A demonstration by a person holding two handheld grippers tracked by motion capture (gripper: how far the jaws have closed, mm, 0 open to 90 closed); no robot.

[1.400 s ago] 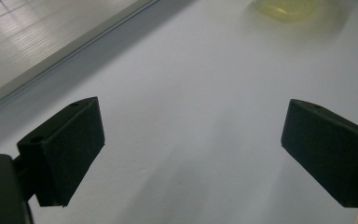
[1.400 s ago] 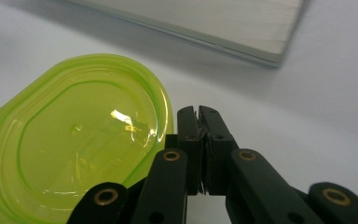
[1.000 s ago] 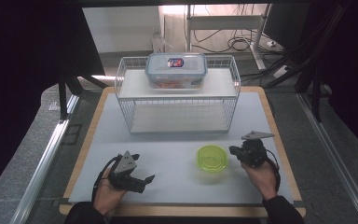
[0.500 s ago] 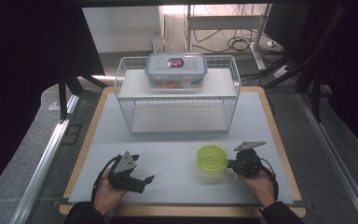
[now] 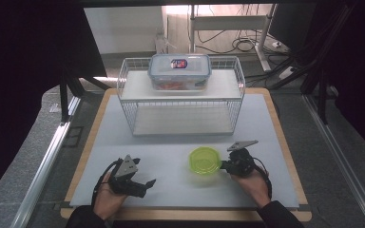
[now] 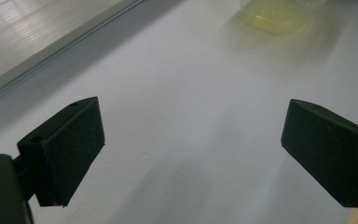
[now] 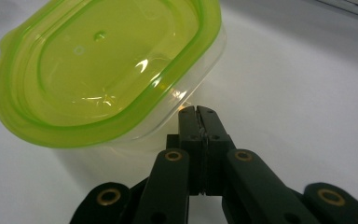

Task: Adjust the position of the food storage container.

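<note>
Green-lidded container (image 5: 204, 159) sits on the white mat (image 5: 171, 152), front-right of centre, just left of your right gripper (image 5: 224, 165) and well in front of the wire rack (image 5: 180, 95). In the right gripper view the tub (image 7: 107, 70) looks tipped, lid (image 7: 98, 65) facing the camera w/ the near edge riding higher. My read: your gripper tip is nudging under or against its clear wall, but I can't tell if it's actually touching or just beside.

Right gripper: jaws pressed together, nothing between them, tips at the base of the tub's side wall. Prob. why it's clenched: a closed tip works as a pusher, or you haven't opened yet for the rim. If you mean to pick it up, you'll need to spread the jaws and take the lid edge plus wall; clear plastic is slick and light, so it could skid away on the mat.

Left gripper (image 5: 147, 184): jaws spread wide, holding nothing, resting low over bare mat at front-left, well apart from the tub. Left gripper view has the tub (image 6: 272, 16) far off at the top edge, blurry. It seems parked, out of the way.

On the rack's upper shelf stands a clear lidded box (image 5: 179, 71) w/ sthg reddish inside; can't tell what.
</note>
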